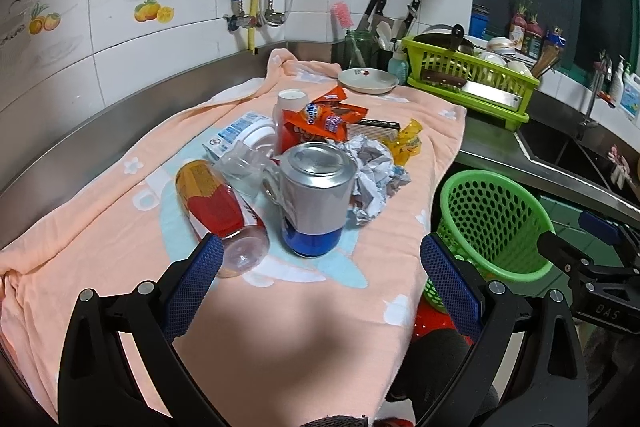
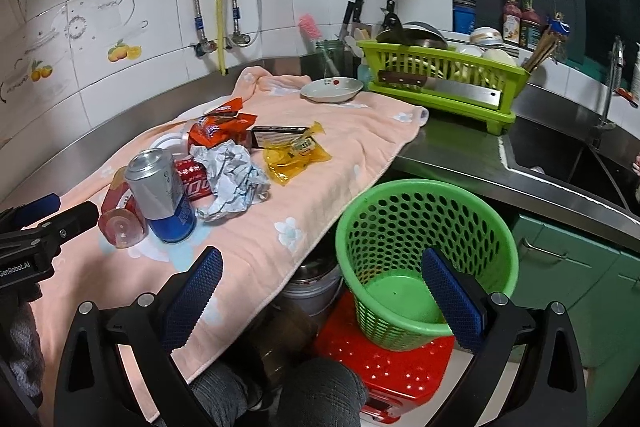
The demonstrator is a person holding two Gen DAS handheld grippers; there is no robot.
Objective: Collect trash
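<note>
A pile of trash lies on a peach towel (image 1: 120, 227) on the steel counter: a silver-and-blue can (image 1: 314, 199) standing upright, a clear bottle with a red-and-yellow label (image 1: 220, 211) on its side, crumpled paper (image 1: 372, 175), orange snack wrappers (image 1: 320, 123) and a yellow wrapper (image 1: 408, 143). The can (image 2: 162, 195), paper (image 2: 232, 175) and yellow wrapper (image 2: 296, 157) also show in the right wrist view. A green perforated basket (image 2: 424, 259) stands empty on a red stool (image 2: 400, 367) beside the counter. My left gripper (image 1: 320, 267) is open and empty just before the can. My right gripper (image 2: 320, 275) is open and empty near the basket.
A white dish (image 1: 368, 81) sits at the towel's far edge. A green dish rack (image 1: 468, 83) with a cleaver and bowls stands behind it. A knife holder (image 1: 376, 23) is at the wall. The sink (image 2: 568, 155) is to the right, green cabinets (image 2: 580, 267) below.
</note>
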